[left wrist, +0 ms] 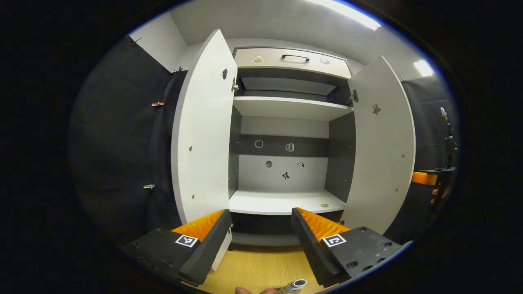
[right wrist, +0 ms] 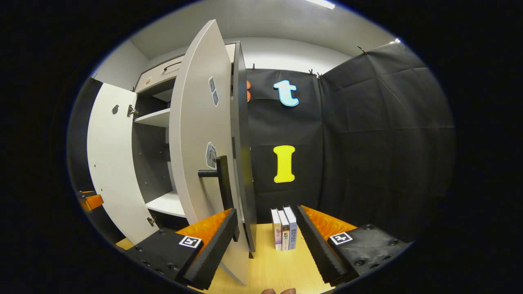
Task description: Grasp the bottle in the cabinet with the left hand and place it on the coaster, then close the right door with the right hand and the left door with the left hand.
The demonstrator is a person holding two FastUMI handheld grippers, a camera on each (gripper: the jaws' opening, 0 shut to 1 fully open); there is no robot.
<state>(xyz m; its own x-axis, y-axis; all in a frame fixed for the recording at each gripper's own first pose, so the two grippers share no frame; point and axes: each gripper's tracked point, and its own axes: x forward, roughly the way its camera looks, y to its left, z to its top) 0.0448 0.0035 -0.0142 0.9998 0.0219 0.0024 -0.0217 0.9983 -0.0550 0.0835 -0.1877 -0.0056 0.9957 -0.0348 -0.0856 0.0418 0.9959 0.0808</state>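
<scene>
Both claws gape wide over the wooden tabletop [left wrist: 253, 265], facing the open cabinet [left wrist: 286, 202] in the black-draped booth.

Matt white smooth cabinet doors [left wrist: 202, 134], pale wood-grain bench [left wrist: 257, 267], matt black cloth wall [right wrist: 367, 143], ribbed rough tool pads [left wrist: 314, 245].

1. The wooden table [right wrist: 282, 265] carries the cabinet [left wrist: 286, 171], which stands on it at the back.
2. Three books [right wrist: 284, 229] stand upright on the table just to the right of the cabinet, touching one another.
3. Inside the cabinet, the lower shelf [left wrist: 282, 201] carries a small round coin-like disc [left wrist: 324, 205] near its front right corner.
4. Above it, the upper shelf [left wrist: 290, 108] lies bare.
</scene>
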